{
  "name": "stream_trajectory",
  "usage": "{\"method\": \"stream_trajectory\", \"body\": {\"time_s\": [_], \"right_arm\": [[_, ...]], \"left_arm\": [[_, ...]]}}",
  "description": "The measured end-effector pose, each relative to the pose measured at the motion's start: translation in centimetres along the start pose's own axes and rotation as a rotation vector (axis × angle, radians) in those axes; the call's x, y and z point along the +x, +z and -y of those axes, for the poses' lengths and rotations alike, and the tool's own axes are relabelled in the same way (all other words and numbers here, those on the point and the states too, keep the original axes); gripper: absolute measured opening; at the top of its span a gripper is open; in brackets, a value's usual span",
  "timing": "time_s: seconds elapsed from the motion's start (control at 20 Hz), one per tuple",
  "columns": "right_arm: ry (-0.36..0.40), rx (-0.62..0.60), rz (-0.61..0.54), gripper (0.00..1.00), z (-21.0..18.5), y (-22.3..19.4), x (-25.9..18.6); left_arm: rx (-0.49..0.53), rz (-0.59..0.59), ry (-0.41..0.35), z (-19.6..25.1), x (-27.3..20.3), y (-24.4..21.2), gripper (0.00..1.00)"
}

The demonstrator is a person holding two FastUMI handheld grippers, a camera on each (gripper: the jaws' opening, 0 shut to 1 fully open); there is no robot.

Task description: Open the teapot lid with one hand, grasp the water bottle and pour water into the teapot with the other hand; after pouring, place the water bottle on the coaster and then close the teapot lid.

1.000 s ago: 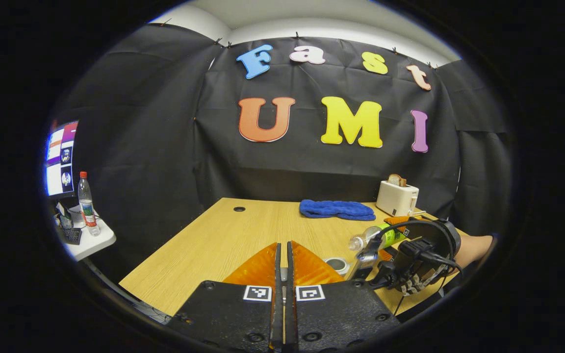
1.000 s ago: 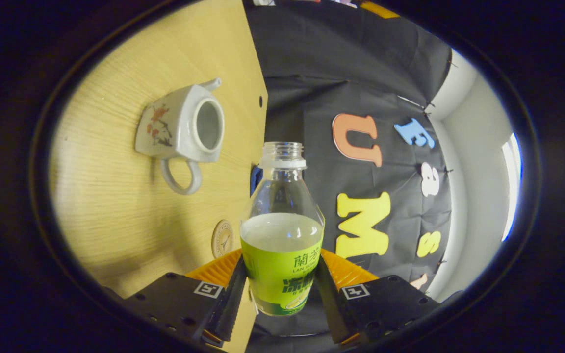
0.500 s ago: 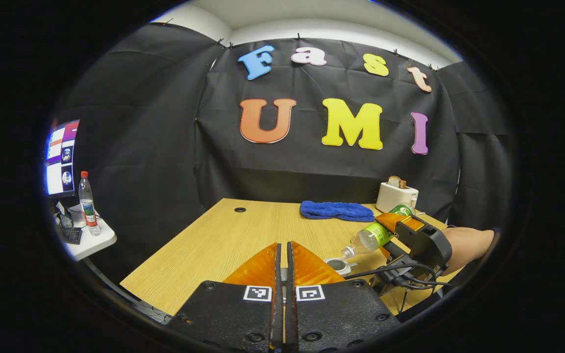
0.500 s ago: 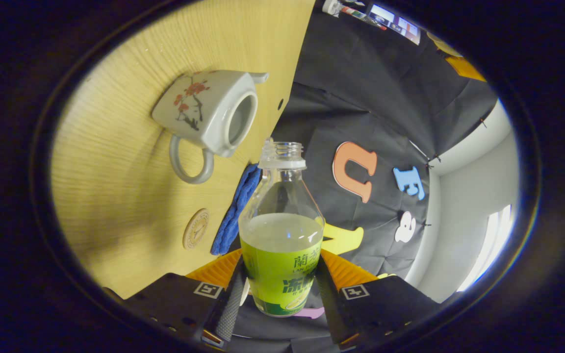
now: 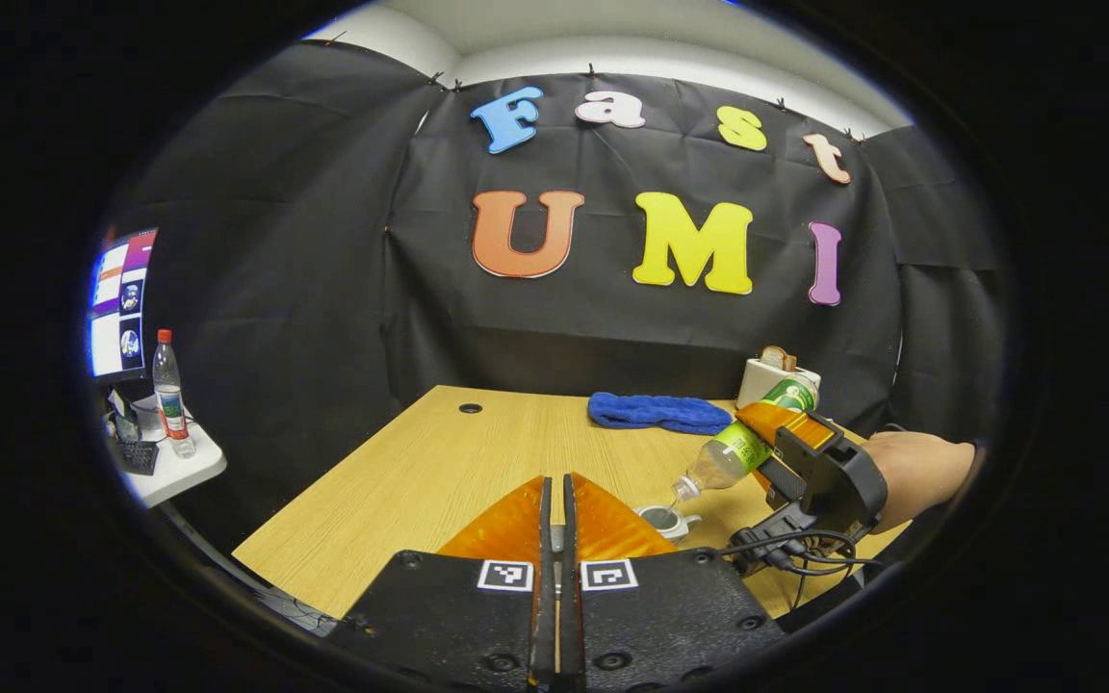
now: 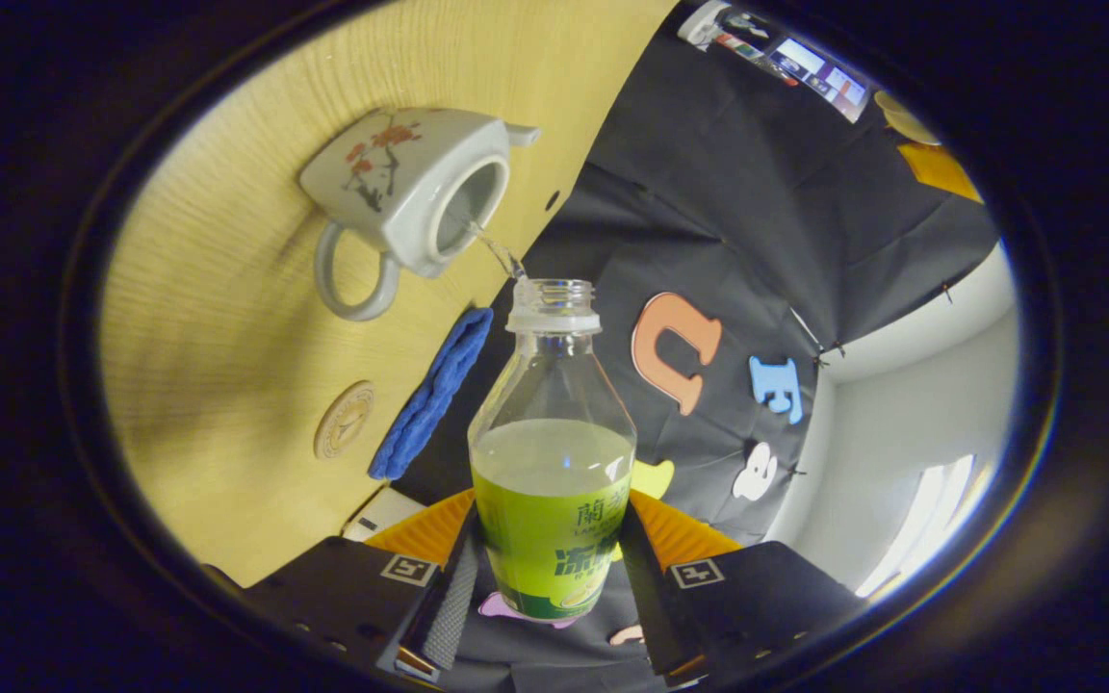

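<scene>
The clear water bottle (image 6: pixel 552 462) with a green label has no cap and is tipped mouth-down. My right gripper (image 6: pixel 552 510) is shut on its labelled body. A thin stream of water (image 6: pixel 497 252) runs from its mouth into the lidless white teapot (image 6: pixel 391 183), painted with red blossoms. In the left gripper view, the bottle (image 5: pixel 733 450) slants down over the teapot (image 5: pixel 662 521) at the right, with a hand (image 5: pixel 920 467) behind the right gripper (image 5: pixel 766 423). My left gripper (image 5: pixel 555 481) is held up near the teapot with its fingers together; a pale sliver between them seems to be the lid.
A round coaster (image 6: pixel 344 420) lies on the wooden table (image 5: pixel 439 462) near a blue cloth (image 5: pixel 660 412). A white toaster (image 5: pixel 774 373) with bread stands at the back right. At the far left, a side table holds another bottle (image 5: pixel 167 395) below a monitor (image 5: pixel 116 303).
The right gripper has tilted the bottle further down towards the teapot's opening, and water now flows into it. The left gripper has stayed put and shut.
</scene>
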State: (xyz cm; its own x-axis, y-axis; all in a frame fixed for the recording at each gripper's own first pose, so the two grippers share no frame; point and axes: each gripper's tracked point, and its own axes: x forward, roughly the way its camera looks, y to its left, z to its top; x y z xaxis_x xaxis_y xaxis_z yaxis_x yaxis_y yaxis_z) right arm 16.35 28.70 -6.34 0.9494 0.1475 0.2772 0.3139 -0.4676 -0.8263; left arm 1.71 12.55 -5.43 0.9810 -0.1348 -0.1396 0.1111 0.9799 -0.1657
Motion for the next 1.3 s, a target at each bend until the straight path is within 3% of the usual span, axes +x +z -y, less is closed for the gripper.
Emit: {"method": "stream_trajectory", "body": {"time_s": [0.55, 1.3], "right_arm": [[-0.081, -0.096, 0.023, 0.74, 2.0, -0.2, 0.3], [-0.132, -0.142, 0.059, 0.74, 2.9, 0.1, 0.4]], "left_arm": [[0.016, -0.008, -0.013, 0.4, 0.0, 0.0, 0.04], [-0.012, -0.016, -0.017, 0.0, -0.1, -0.4, 0.04]]}}
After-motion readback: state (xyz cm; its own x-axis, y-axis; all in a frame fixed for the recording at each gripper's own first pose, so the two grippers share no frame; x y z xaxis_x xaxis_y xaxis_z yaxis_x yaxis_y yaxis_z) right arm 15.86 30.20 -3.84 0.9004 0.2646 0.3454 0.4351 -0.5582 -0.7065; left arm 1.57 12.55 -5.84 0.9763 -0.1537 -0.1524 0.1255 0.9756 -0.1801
